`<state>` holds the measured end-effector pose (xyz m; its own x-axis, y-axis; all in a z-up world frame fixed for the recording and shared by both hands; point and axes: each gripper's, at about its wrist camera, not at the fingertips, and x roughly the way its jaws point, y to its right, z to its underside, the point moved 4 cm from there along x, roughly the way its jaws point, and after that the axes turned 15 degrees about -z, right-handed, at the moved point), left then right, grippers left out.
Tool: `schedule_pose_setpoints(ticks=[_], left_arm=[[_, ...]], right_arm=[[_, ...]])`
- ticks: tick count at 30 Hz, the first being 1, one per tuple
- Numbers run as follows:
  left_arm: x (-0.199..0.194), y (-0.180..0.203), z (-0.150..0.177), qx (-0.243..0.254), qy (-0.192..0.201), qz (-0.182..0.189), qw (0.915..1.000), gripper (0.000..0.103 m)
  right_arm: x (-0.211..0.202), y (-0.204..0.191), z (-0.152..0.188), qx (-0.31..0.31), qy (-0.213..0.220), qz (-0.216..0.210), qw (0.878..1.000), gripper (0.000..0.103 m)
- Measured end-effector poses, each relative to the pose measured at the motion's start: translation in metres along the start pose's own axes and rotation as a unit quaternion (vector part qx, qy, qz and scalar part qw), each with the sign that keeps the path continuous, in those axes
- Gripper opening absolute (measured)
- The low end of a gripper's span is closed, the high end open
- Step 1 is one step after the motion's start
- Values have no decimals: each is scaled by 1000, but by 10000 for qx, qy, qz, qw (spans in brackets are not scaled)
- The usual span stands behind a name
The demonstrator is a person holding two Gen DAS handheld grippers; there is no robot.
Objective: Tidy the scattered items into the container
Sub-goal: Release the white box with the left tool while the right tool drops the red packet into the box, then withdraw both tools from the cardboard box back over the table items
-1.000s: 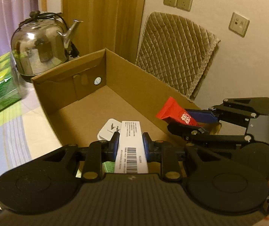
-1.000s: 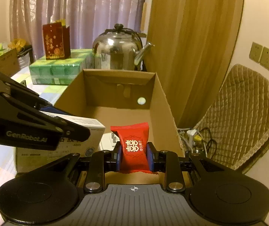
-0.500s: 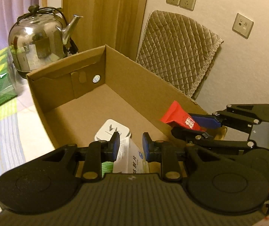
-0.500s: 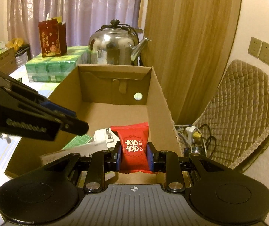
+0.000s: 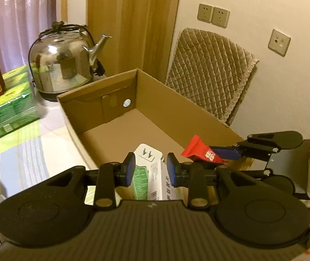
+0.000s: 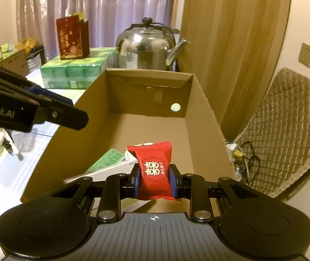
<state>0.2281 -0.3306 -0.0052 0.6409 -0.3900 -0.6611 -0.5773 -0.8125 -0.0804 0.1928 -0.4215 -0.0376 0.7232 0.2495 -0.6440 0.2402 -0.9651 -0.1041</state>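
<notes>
An open cardboard carton (image 5: 102, 108) (image 6: 202, 113) stands on the table. My left gripper (image 5: 151, 171) is open just above the carton's near end, with nothing between its fingers. Below it a white and green medicine box (image 5: 155, 180) (image 6: 109, 158) lies on the carton floor beside a white power adapter (image 5: 147, 154). My right gripper (image 6: 154, 179) is shut on a red candy packet (image 6: 154, 167) (image 5: 200, 152), held over the carton's near right part. The left gripper's finger (image 6: 57, 113) reaches in from the left in the right wrist view.
A steel kettle (image 5: 61, 65) (image 6: 148, 50) stands behind the carton. Green tissue packs (image 5: 7, 106) (image 6: 74, 69) and a red gift bag (image 6: 72, 37) sit at the back left. A quilted chair back (image 5: 211, 71) and cables (image 6: 239, 154) lie right of the carton.
My left gripper opened and let go of the white box, which dropped flat into the carton; the gripper then drew back. The right gripper kept hold of the red packet.
</notes>
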Motion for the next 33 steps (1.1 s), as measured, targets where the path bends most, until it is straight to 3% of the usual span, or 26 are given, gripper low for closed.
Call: schedule_pose_setpoints(ticks=[8,10,11,21,28,33], left_arm=[[-8,-15,11,-155,-47,-52,9999,27],[-10,-18,15,-199,-62,-55,9998,30],[-11,-19,16,-225,-63,-64,9997,32],[-41,-40,37,-489,-36,-184,9986,35],[-74,-56,68,-648,-94,-372,9972,45],[-95,-73,98,-903,-218,-652,9935,53]], right_arm=[[6,-7,-1,-27,-24,-127,9999,30],[4,-7,-1,-23,14,-80,10000,50],[3,-8,-1,-29,30,-77,10000,52],[-26,-23,3,30,264,-13,9996,55],[-56,-52,5,43,548,-64,9985,69],[-69,-77,8,12,603,-185,9980,70]])
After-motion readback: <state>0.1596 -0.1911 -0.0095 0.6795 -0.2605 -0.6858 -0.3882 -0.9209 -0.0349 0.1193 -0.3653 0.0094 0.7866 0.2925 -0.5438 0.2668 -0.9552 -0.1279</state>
